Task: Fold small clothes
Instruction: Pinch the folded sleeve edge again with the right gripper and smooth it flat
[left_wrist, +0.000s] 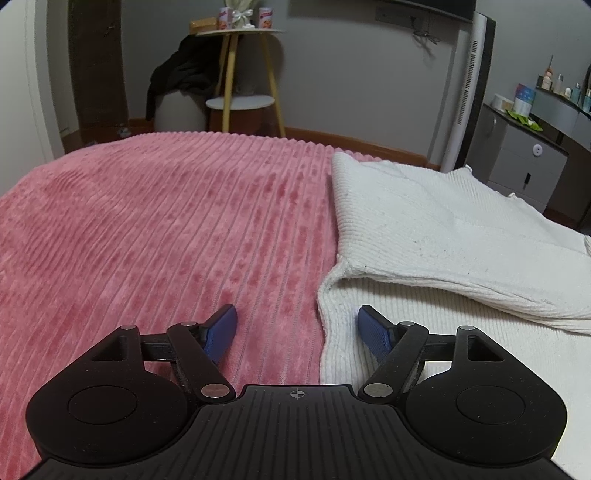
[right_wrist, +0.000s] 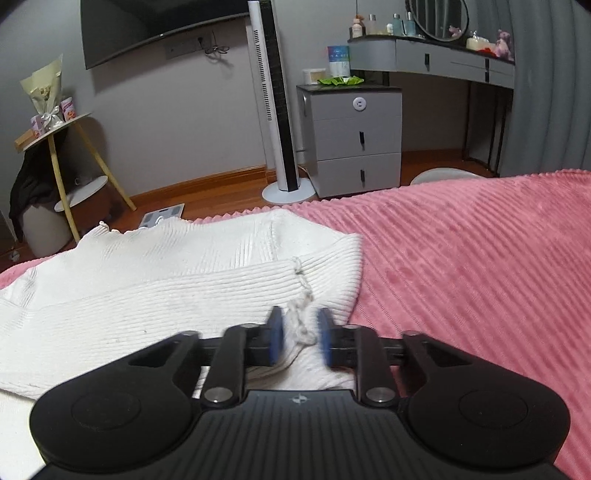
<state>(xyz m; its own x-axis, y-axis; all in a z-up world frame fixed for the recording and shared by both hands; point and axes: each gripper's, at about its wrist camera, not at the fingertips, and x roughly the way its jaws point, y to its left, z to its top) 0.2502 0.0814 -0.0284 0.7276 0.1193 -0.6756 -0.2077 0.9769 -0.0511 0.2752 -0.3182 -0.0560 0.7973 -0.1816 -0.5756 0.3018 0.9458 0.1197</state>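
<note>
A white ribbed knit sweater (left_wrist: 424, 206) lies on the pink ribbed blanket (left_wrist: 166, 221), with one part folded over its body. My left gripper (left_wrist: 297, 310) hangs open just above the sweater's left edge, one blue pad (left_wrist: 221, 332) over the blanket and the other over the knit, nothing held. In the right wrist view the sweater (right_wrist: 166, 280) spreads to the left. My right gripper (right_wrist: 300, 317) has its jaws narrow, with a bunched frilly bit of the sweater's edge (right_wrist: 301, 325) pinched between the blue pads. The pads look blurred.
Beyond the bed's far edge stand a round side table with yellow legs (left_wrist: 240, 33), a white tower fan (right_wrist: 273, 96), a grey drawer unit (right_wrist: 354, 140) and a dressing table (right_wrist: 443, 55). A bathroom scale (right_wrist: 162, 218) lies on the wooden floor. Pink blanket (right_wrist: 480, 277) stretches to the right.
</note>
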